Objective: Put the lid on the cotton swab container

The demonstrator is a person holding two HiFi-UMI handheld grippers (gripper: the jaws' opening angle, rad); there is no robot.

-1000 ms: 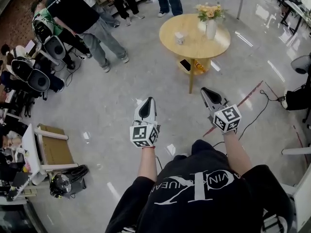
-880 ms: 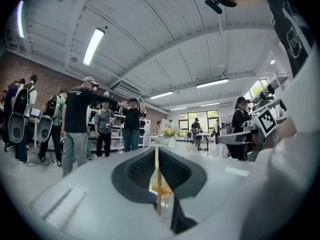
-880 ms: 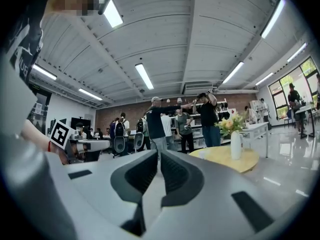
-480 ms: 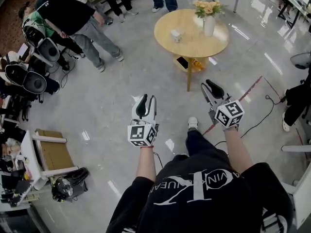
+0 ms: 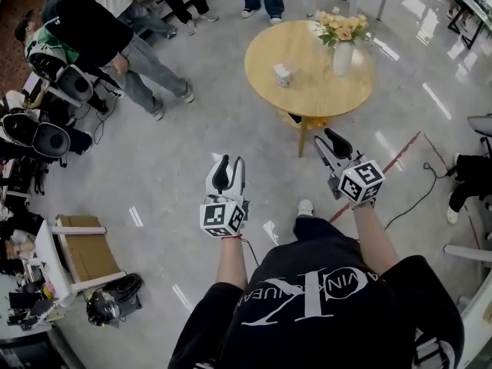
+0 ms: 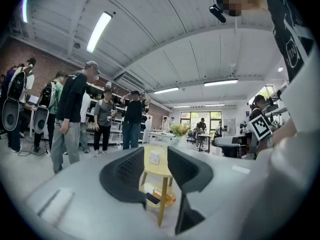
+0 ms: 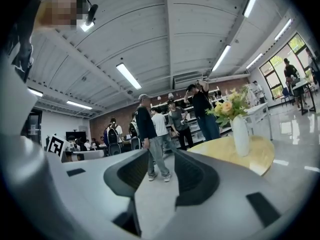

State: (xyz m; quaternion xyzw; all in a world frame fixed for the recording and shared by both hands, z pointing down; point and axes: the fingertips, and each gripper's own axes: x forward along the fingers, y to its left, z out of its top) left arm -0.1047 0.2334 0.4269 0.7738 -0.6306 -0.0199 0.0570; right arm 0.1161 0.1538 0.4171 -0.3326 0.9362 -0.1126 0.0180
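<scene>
A black top [image 5: 330,314] with white print is seen nearest, at six o'clock in the head view, and two bare forearms are stretched forward from it. The left gripper [image 5: 225,162] is held at eleven o'clock from the wearer's body and the right gripper [image 5: 327,135] at about one o'clock. Both are pointed level over the glossy grey floor [image 5: 231,129].

In each gripper view the two jaws are seen spread apart, with only the room showing in the gap. Both pairs have just been opening, and nothing is pinched by either.

Farther on, at twelve o'clock, a round wooden table [image 5: 323,91] is stood on the floor. The cotton swab container [image 5: 284,73], a small white box, is placed on the tabletop toward its nine o'clock side, well apart from both grippers. Whether a lid is on it cannot be told. A white vase [image 5: 343,56] of yellow flowers is set near the table's two o'clock edge.

Farthest off, from ten to twelve o'clock, several people [image 5: 84,29] are seen standing.
</scene>
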